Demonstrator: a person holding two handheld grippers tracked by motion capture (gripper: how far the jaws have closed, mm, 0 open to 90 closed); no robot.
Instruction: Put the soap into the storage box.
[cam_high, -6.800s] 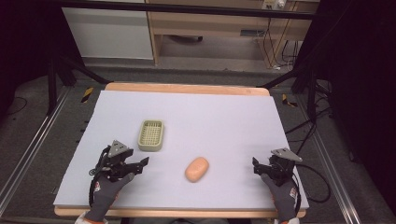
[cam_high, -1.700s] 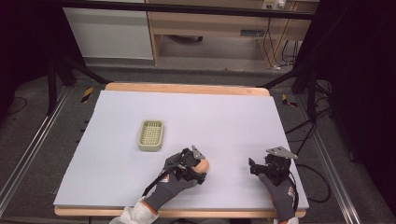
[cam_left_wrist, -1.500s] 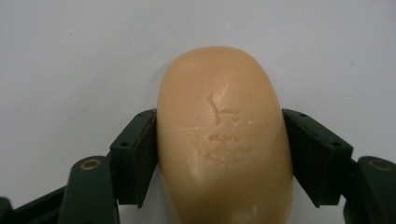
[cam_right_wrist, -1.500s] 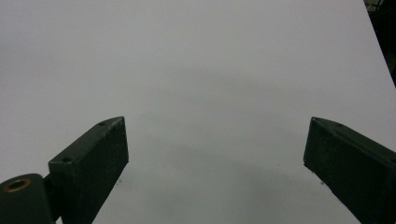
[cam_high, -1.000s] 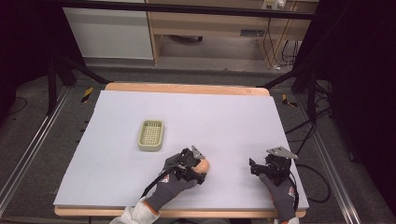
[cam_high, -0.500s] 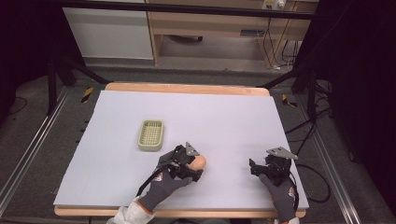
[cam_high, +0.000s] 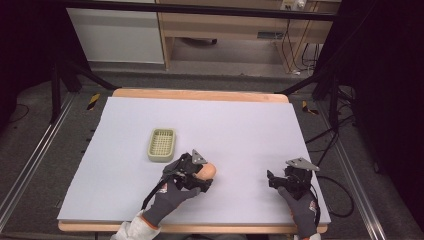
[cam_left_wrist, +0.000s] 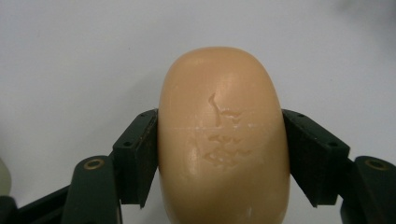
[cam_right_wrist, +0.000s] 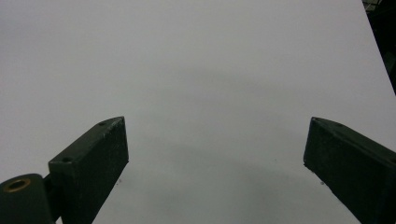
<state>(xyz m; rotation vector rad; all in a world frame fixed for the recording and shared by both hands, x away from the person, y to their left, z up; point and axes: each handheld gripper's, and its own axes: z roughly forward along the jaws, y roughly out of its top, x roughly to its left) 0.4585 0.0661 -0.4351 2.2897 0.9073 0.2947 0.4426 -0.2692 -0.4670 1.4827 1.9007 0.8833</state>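
Here the left hand (cam_high: 167, 200) reaches in from the tabletop's (cam_high: 240, 125) near edge, slanting toward one o'clock, its left tongs (cam_high: 200, 176) clamped on both long sides of the peach soap bar (cam_left_wrist: 223, 140). The bar sits between the jaws, just at four o'clock of the green soap dish (cam_high: 161, 144). Farther right, the right hand (cam_high: 300, 205) rests near the front edge, right tongs (cam_high: 274, 179) gaping wide and holding nothing, pointing toward nine o'clock.
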